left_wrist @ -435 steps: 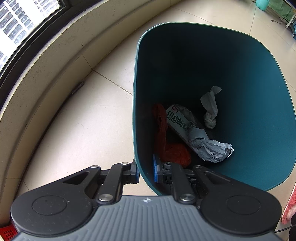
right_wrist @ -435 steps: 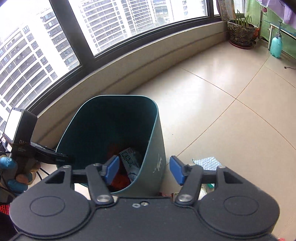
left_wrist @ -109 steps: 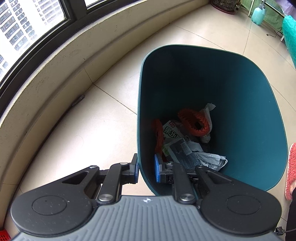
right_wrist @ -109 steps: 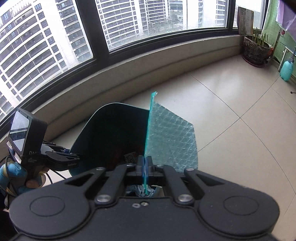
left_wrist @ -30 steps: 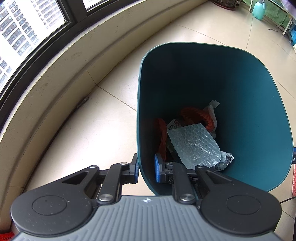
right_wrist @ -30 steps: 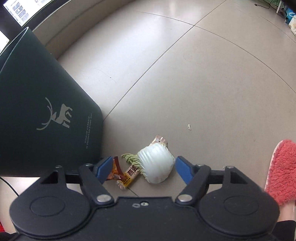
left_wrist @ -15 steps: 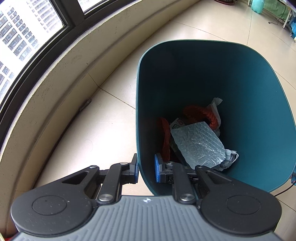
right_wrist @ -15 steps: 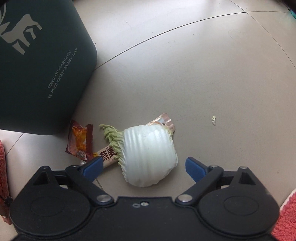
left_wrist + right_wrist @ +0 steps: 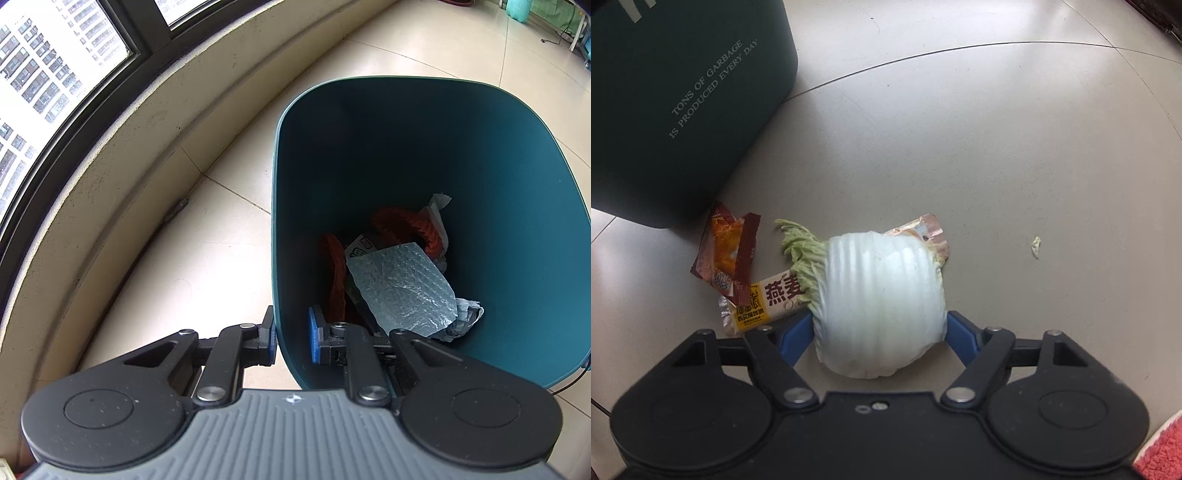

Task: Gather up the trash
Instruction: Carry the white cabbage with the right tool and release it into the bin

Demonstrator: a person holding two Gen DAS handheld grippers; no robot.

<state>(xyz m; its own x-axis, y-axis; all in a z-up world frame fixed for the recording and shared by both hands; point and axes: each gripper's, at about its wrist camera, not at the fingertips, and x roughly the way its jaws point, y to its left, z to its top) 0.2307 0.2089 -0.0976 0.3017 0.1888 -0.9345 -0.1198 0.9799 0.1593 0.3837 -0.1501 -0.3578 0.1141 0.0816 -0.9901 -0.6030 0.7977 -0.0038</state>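
Observation:
My left gripper [image 9: 291,336] is shut on the near rim of the dark teal trash bin [image 9: 517,184]. Inside lie a bubble-wrap sheet [image 9: 402,288], red netting [image 9: 406,225] and crumpled wrappers. In the right wrist view a white cabbage piece [image 9: 882,302] lies on the floor beside the bin [image 9: 665,110]. My right gripper [image 9: 879,332] is low over it, with the blue fingers at both its sides, touching or nearly so. A yellow oat-bar wrapper [image 9: 764,302] lies partly under the cabbage. A brown snack wrapper [image 9: 727,251] lies to its left.
A curved low wall and window [image 9: 74,147] run along the left of the bin. A small scrap [image 9: 1036,246] lies on the tiles to the right. A red fuzzy slipper [image 9: 1163,450] shows at the bottom right corner.
My right gripper has dropped closer to the floor and its fingers have narrowed around the cabbage piece. The left gripper still holds the bin rim, and the bin has barely shifted.

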